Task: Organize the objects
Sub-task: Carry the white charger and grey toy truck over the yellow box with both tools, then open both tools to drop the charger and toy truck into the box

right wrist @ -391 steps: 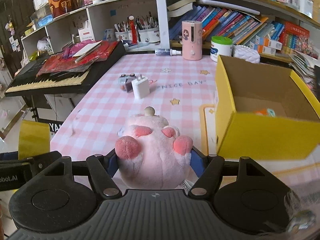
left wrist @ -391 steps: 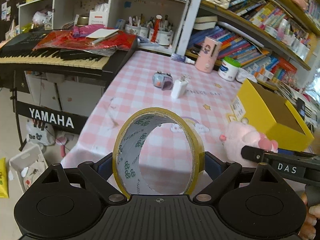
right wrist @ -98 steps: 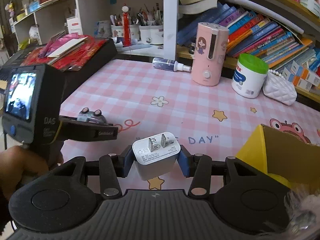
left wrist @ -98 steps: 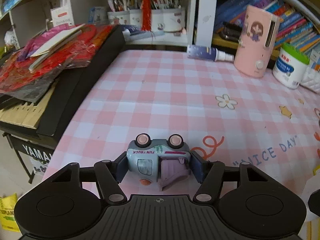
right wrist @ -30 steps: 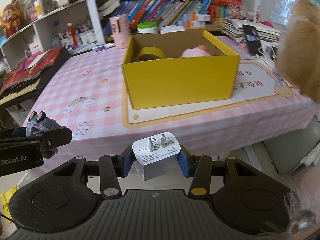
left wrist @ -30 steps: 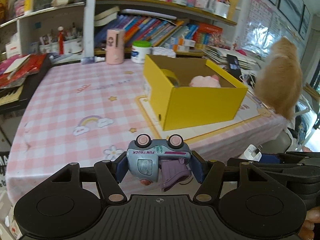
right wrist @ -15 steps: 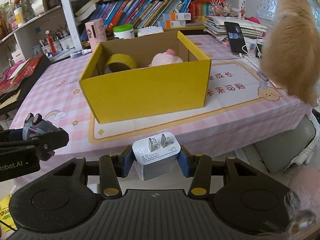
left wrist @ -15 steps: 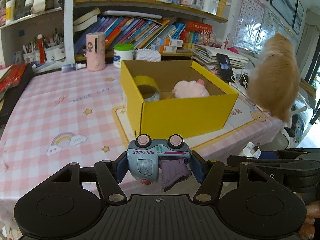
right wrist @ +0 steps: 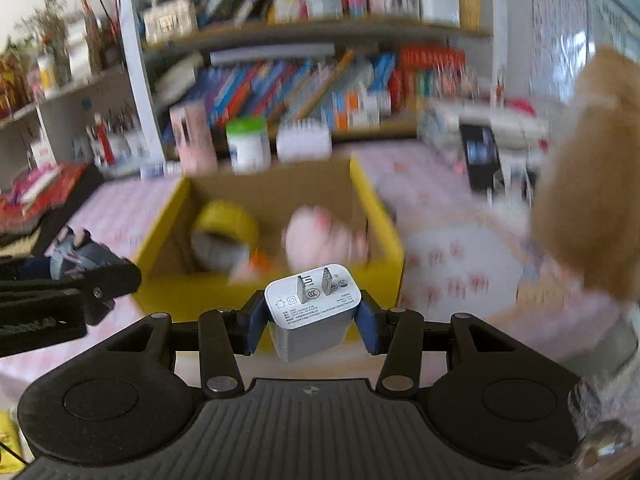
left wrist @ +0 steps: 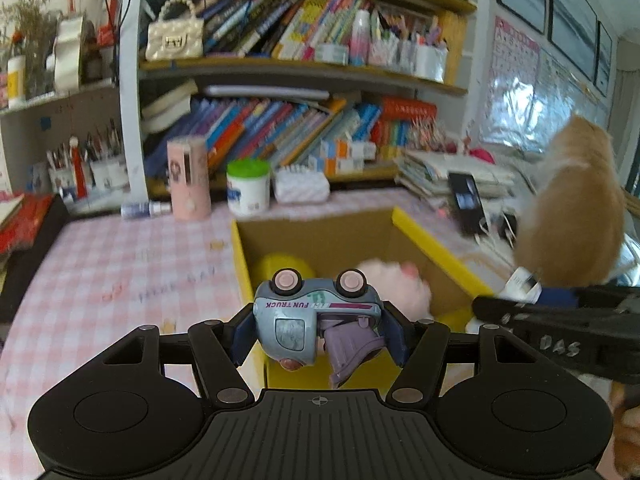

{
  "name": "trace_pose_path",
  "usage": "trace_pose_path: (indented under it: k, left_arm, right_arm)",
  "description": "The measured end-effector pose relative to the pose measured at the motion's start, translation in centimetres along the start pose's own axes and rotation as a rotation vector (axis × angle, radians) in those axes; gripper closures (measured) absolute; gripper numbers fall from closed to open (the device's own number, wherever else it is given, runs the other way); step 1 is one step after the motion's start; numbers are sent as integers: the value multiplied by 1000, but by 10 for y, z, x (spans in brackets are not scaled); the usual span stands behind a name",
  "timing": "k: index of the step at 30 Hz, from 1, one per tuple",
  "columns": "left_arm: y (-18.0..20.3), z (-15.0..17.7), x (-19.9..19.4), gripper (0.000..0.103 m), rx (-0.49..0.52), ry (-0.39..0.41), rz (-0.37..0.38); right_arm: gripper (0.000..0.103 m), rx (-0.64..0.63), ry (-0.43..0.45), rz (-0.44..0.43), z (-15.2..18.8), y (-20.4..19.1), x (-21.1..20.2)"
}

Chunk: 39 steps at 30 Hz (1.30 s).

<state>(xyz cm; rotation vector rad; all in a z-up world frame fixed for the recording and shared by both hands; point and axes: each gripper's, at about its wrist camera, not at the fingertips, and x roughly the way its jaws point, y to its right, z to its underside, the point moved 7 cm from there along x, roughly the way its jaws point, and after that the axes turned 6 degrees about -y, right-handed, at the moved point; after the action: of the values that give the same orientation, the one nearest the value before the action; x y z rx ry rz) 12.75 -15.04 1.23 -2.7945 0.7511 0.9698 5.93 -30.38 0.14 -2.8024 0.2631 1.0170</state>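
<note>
The left gripper (left wrist: 319, 330) is clamped on a blue toy truck (left wrist: 316, 320), which lies upside down with its wheels up, in front of the open yellow box (left wrist: 430, 240). The right gripper (right wrist: 312, 320) grips a white charger (right wrist: 312, 306) – prongs up. Inside the box lie a yellow tape roll (right wrist: 224, 232) and a pink plush toy (right wrist: 320, 236); an orange cat (left wrist: 572, 208) stands just beside it.

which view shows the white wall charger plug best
The right wrist view: the white wall charger plug sits sharp and centred between the right gripper's blue pads, its prongs and printed face legible. The left wrist view catches only a small white corner of it above the black gripper arm.
</note>
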Motion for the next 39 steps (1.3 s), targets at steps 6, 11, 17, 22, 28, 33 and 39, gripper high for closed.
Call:
trace_pose_path:
  k: [6,11,17,22,28,33,39]
  left_arm:
    - [8,-18,48,40,21,-48,-59]
    - [15,-13,84,40,54,-128,-99]
    - [15,-1,107,40,67,-209,-134]
    - [13,8,118,39,42,-251,-138]
    - [16,6,114,34,70,-219,-187]
    - [13,-1,93,31,80,-157,-239]
    - [7,1,63,21,58,-95,-221]
  right_arm:
    - [59,-46,105,-44,-57,13,14]
    - [59,-88,61,-139,-80,11,42]
    - [59,-132,-34,-229,-72,1,75]
    - [59,-135,-101,-278,-61,-4,96]
    - [59,-155,-167,-308,-52,-8,113]
    - [59,-170,-190,-331,-52,-10,120]
    - [59,-172,-213,-358,-52,-14,131]
